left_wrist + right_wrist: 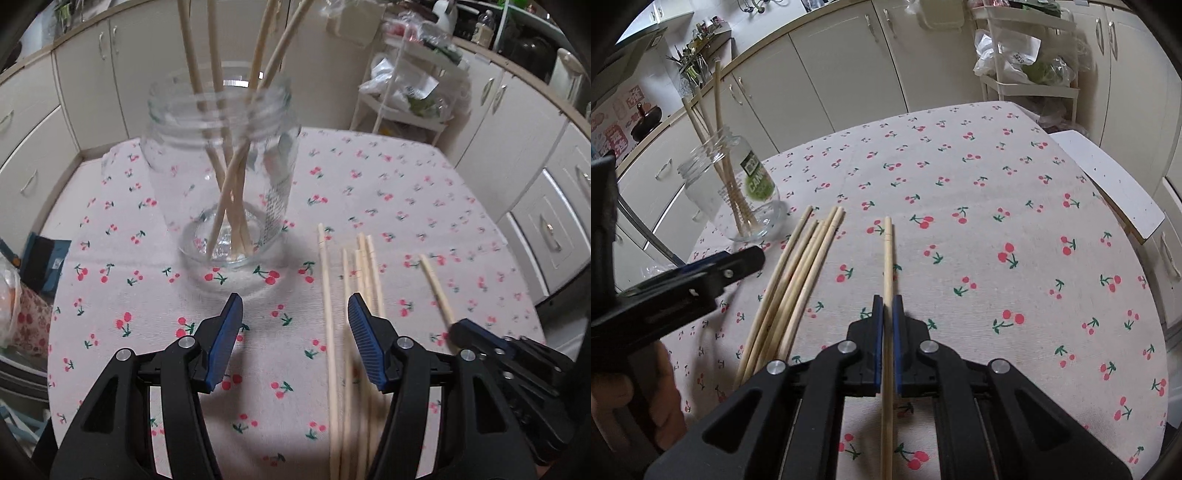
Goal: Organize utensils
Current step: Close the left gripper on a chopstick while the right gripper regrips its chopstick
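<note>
One chopstick sat clamped between the nearly closed fingers of the right gripper, gripped partway along its length so its far end pointed toward 12 o'clock and lay low over the tabletop; that mid-shaft hold probably kept it from swinging during a lift. The left gripper had its fingers spread wide and held nothing, hovering just short of the jar, perhaps ready to steady it. At about 10 o'clock from the right fingers lay a loose bundle of chopsticks, side by side and roughly parallel on the cherry-print cloth, likely waiting their turn. Farther out at 10 o'clock stood the glass jar, upright, with several sticks already leaning inside, their lower ends gathered at its base and their tops fanning out.
</note>
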